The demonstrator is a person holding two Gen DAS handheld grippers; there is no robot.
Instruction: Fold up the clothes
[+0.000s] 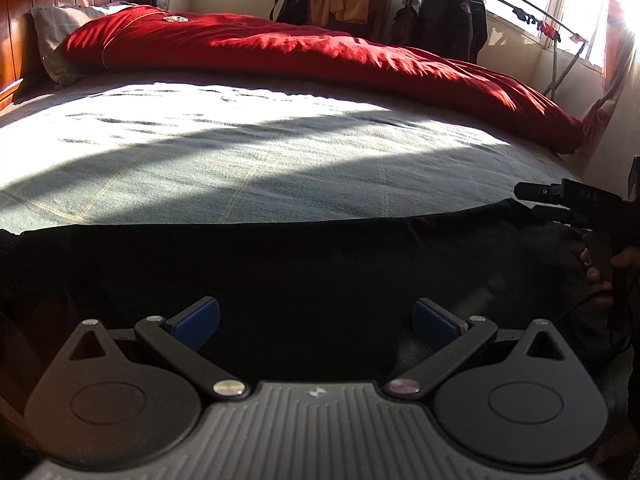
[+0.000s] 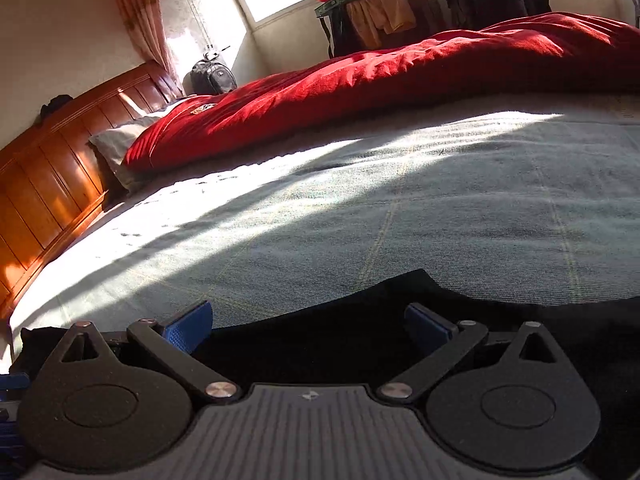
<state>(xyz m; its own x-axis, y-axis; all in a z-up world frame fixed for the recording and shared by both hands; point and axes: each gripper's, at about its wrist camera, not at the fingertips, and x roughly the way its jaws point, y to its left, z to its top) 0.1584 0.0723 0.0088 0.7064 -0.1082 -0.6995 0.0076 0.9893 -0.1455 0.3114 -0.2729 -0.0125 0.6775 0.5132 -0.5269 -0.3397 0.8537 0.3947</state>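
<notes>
A sunlit bedroom: a wooden headboard [image 2: 48,168] at the left, a grey-blue bed sheet [image 1: 248,160] across the middle, a red duvet [image 1: 304,52] bunched along the far side, and jackets on a clothes rail [image 1: 452,12] by the windows. A black garment [image 1: 304,264] lies spread along the bed's near edge, its long axis running left to right, with its far hem straight against the sheet. The left hand-held gripper [image 1: 316,320] hovers low over the garment's middle, jaws wide apart and empty. The right hand-held gripper [image 2: 308,320] sits at the garment's right end, also spread open and holding nothing. The cloth lies directly under and ahead of both, so each seems equally placed to pinch its own end.
</notes>
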